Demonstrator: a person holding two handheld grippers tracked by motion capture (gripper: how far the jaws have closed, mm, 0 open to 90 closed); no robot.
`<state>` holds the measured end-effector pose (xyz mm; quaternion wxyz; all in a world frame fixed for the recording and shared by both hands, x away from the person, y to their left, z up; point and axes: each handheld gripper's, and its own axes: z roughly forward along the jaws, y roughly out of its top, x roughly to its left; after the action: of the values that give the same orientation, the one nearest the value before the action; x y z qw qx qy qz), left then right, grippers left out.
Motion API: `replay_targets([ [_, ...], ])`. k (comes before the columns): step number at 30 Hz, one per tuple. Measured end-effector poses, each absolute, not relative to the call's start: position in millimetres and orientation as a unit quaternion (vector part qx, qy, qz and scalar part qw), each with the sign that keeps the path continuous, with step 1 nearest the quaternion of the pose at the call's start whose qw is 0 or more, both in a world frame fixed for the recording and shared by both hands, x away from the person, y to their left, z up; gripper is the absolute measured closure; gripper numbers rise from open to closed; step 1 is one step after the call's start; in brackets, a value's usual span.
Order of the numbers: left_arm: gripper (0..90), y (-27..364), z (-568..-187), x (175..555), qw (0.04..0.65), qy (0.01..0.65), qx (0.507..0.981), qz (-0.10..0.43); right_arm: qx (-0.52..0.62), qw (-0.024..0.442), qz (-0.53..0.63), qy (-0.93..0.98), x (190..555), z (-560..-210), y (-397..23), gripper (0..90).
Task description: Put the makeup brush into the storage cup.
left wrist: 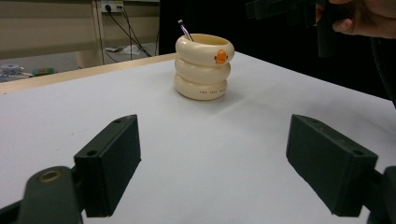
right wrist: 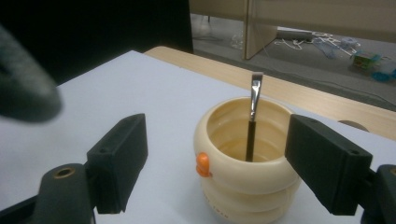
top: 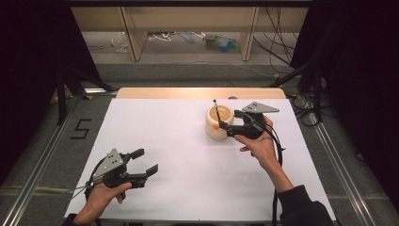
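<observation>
White table [top: 188,155], wooden far edge. Cream ringed cup [top: 219,122], right of frame centre, holds an upright brush [top: 216,109]; orange knob on its side. Right gripper [top: 225,126] just beside the cup, jaws spread. Left gripper [top: 144,161], lower left, well apart, jaws spread, empty.

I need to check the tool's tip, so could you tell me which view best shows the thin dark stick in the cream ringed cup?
The right gripper view: the thin dark stick stands close, inside the cream ringed cup. In the high and left gripper views it is tiny.
</observation>
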<state>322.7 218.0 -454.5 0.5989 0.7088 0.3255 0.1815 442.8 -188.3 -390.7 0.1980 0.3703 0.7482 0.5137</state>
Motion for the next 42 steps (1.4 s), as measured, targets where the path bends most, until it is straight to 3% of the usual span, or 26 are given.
replay_targets([
  [42, 17.8, 212.8, -453.7, 325.0, 0.599, 0.315, 0.714, 0.180, 0.366, 0.171, 0.519, 0.754, 400.7, -409.3, -196.8, 18.1],
])
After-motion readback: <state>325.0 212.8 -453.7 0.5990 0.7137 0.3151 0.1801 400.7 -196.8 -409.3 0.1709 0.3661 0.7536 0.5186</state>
